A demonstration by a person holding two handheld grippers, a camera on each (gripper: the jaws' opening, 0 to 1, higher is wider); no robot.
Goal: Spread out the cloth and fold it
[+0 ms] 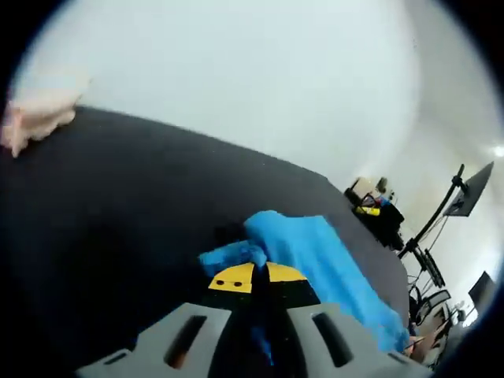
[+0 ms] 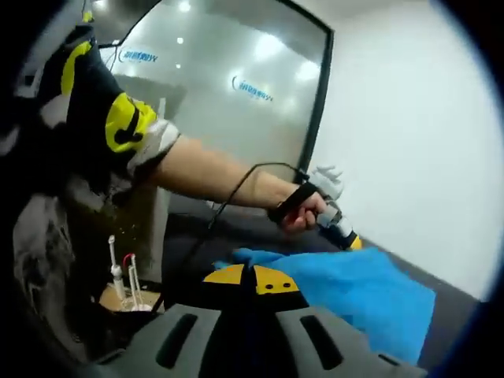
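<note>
While both hand-held grippers pinch it, blue cloth point(image 2: 354, 287) lies rumpled

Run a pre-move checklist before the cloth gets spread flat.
1. Left hand-held gripper closed on the blue cloth: ok, a bunched fold sits at its tips.
2. Right hand-held gripper gripping cloth: cannot tell, tips closed near the edge.
3. Cloth spread flat: not ok, still bunched.
4. Dark table has bare room beside the cloth: ok.
5. Pink item at the far table edge is apart from the cloth: ok.
</note>
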